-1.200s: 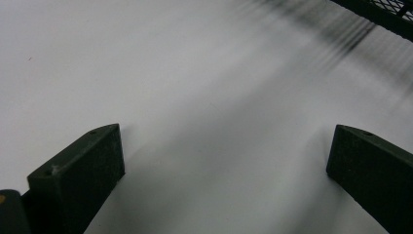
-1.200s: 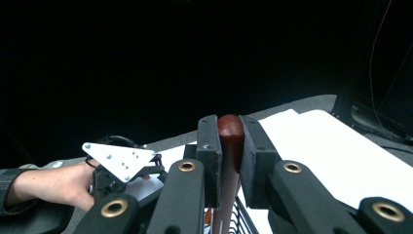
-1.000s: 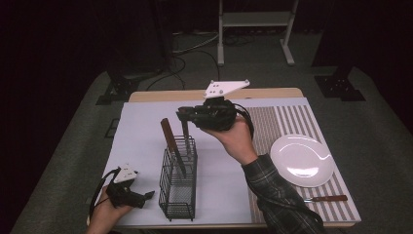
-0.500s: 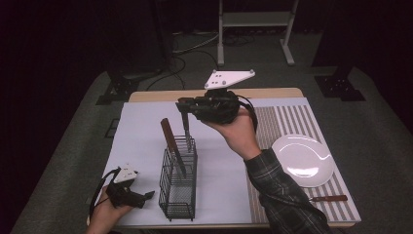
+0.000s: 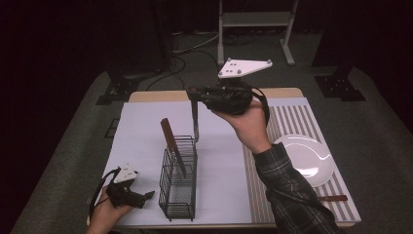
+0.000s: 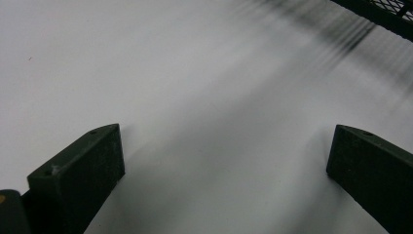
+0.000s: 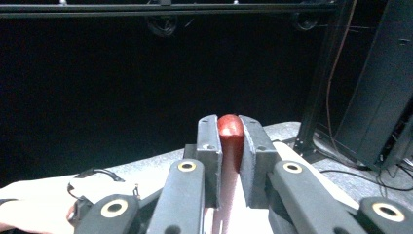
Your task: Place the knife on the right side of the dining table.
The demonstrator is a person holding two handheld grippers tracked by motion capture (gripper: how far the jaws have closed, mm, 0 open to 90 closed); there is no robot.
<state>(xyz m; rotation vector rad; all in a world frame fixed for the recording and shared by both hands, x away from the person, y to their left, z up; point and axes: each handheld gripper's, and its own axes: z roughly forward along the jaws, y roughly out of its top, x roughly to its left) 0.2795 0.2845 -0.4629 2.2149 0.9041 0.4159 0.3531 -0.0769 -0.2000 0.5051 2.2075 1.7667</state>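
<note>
My right gripper (image 5: 195,93) is held high over the back of the table, shut on the red-brown handle of a knife (image 5: 196,122) whose blade hangs straight down, just behind the black wire basket (image 5: 179,195). In the right gripper view the handle (image 7: 230,134) is pinched between the two pads, at my right gripper (image 7: 230,127). A second brown-handled knife (image 5: 170,141) stands slanted in the basket. My left gripper (image 5: 145,196) rests on the white mat (image 5: 219,170) left of the basket; in its own view my left gripper (image 6: 224,170) is open around bare mat.
A white plate (image 5: 304,158) lies on the striped placemat (image 5: 292,117) at the right, with another brown-handled utensil (image 5: 331,198) near the front edge. A corner of the basket (image 6: 384,12) appears in the left gripper view. Dark stands and cables lie beyond the table.
My right hand has risen and drifted a little to the right with the knife, lifting its blade higher behind the basket. The left gripper has stayed put.
</note>
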